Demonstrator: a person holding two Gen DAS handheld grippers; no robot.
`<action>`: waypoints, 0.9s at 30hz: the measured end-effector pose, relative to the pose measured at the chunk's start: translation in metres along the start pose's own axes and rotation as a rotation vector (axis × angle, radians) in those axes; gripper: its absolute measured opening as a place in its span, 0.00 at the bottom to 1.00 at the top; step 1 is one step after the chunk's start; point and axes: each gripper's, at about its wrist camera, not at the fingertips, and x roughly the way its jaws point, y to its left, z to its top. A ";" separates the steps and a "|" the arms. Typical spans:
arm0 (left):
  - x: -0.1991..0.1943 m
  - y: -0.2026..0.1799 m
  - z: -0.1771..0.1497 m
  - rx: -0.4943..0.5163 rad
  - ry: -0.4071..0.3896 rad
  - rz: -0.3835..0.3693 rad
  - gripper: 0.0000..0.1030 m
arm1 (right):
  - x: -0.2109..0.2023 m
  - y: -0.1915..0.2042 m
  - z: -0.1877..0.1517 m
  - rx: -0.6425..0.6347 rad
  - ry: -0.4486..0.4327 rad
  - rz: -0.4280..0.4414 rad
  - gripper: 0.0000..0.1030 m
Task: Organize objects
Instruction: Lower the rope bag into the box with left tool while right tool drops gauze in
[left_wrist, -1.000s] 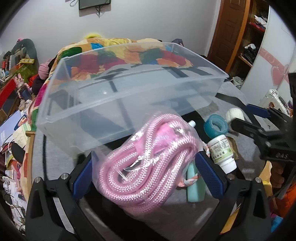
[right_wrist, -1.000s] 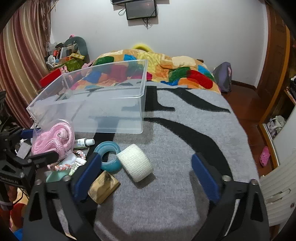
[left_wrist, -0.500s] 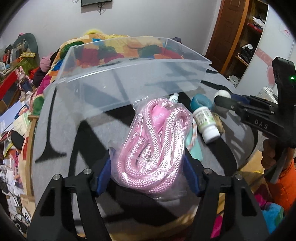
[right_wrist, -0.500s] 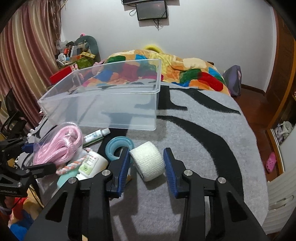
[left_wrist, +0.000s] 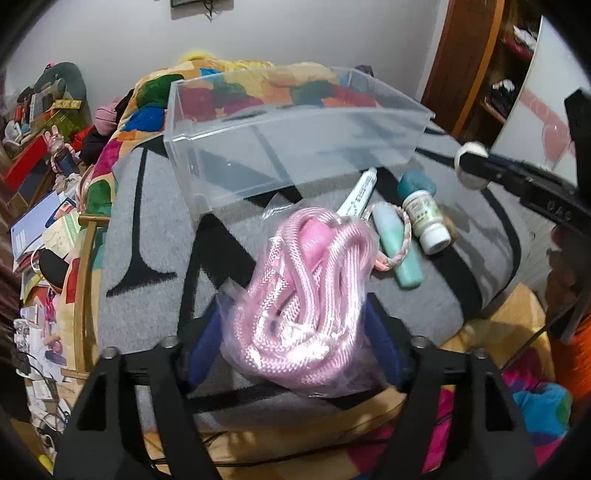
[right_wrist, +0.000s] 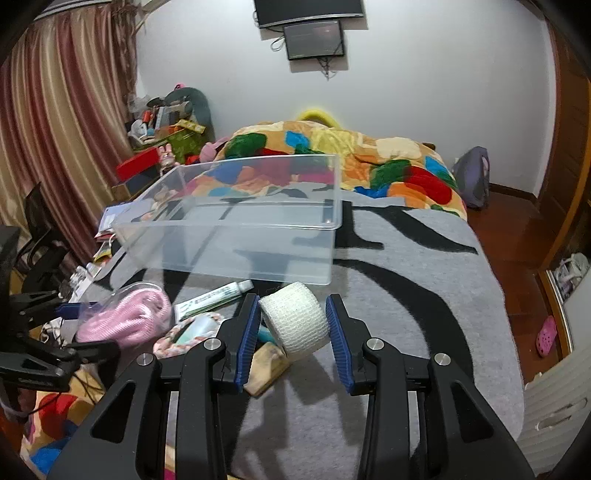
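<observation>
Hand-held gripper (left_wrist: 295, 321) grips one rope bag (left_wrist: 306, 295) — one bin (left_wrist: 295, 155)

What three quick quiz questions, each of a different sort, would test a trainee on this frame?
1. True or false: the clear plastic bin already holds the white bandage roll.
2. Which item sits between the left tool's fingers: (a) the bagged pink rope, (b) the white pill bottle, (c) the mint tube?
3. Fill in: the right tool's blue pads flank the ______.

Key: 1 false, the bin shows nothing inside and the roll is outside it, between the right tool's fingers. 2 (a). 3 white bandage roll.
</observation>
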 end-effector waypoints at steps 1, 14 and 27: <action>0.002 -0.001 0.001 0.011 -0.004 0.007 0.81 | -0.001 0.002 0.000 -0.006 0.000 -0.001 0.33; 0.020 -0.006 0.006 0.059 -0.065 -0.003 0.61 | -0.009 0.009 0.020 -0.019 -0.038 -0.020 0.33; -0.025 0.011 0.027 0.019 -0.142 0.021 0.10 | -0.001 0.015 0.060 -0.020 -0.114 0.000 0.33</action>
